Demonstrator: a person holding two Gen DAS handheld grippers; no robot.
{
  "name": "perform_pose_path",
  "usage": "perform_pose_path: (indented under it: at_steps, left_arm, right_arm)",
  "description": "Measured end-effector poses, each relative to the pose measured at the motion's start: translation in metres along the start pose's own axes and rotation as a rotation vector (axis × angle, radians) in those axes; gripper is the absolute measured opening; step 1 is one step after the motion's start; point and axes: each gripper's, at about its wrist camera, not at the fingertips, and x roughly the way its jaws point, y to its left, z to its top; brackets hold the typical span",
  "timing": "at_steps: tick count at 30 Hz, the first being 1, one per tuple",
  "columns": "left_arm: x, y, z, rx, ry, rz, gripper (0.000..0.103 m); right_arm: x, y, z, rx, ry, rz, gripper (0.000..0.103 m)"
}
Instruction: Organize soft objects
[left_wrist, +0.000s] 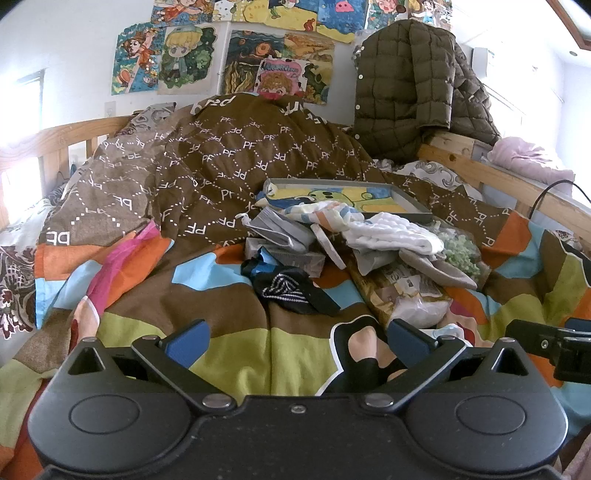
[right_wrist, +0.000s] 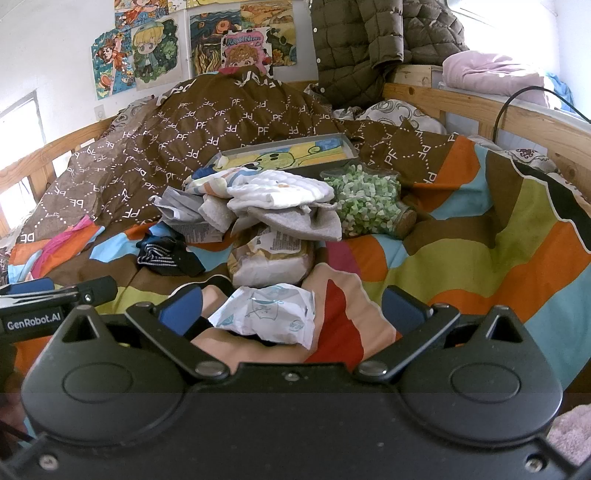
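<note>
Your left gripper (left_wrist: 295, 341) hangs low over the striped quilt (left_wrist: 236, 354) with its blue pads spread wide and nothing between them. Your right gripper (right_wrist: 291, 310) is likewise spread apart and grasping nothing; a crumpled white wrapper (right_wrist: 271, 314) lies on the quilt between its fingers, and you cannot tell from this view whether either pad touches it.

From the left wrist camera, the heap of soft things sits at about 1 o'clock: a white quilted cloth (left_wrist: 391, 230) on top, a striped cloth (left_wrist: 325, 214) just behind it, a grey cloth (left_wrist: 439, 269) beneath, and a grey mask (left_wrist: 277, 229) at the heap's left edge. A dark patterned garment (left_wrist: 291, 290) lies at 12 o'clock, nearest the left pads. A bag of bread (right_wrist: 269, 258) rests under the heap's front edge, at 12 o'clock in the right wrist view, and a jar of green-and-white pieces (right_wrist: 365, 203) lies on its side at 1 o'clock, touching the grey cloth. Behind the heap a shallow grey tray (left_wrist: 417, 206) holds a cartoon picture. A brown duvet (left_wrist: 229, 155) is bunched up beyond it.
</note>
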Motion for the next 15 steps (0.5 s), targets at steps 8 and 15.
perform_pose_path:
  at_steps: [8, 15]
  left_arm:
    - [0.0001, -0.0001, 0.0001, 0.001, 0.001, 0.000, 0.102]
    - [0.0023, -0.0013, -0.0038, -0.003, -0.004, 0.003, 0.102]
  right_arm:
    - [-0.0006, 0.0002, 0.0001, 0.000, 0.001, 0.000, 0.103]
    - [-0.0023, 0.0020, -0.0002, -0.003, -0.002, -0.042, 0.103]
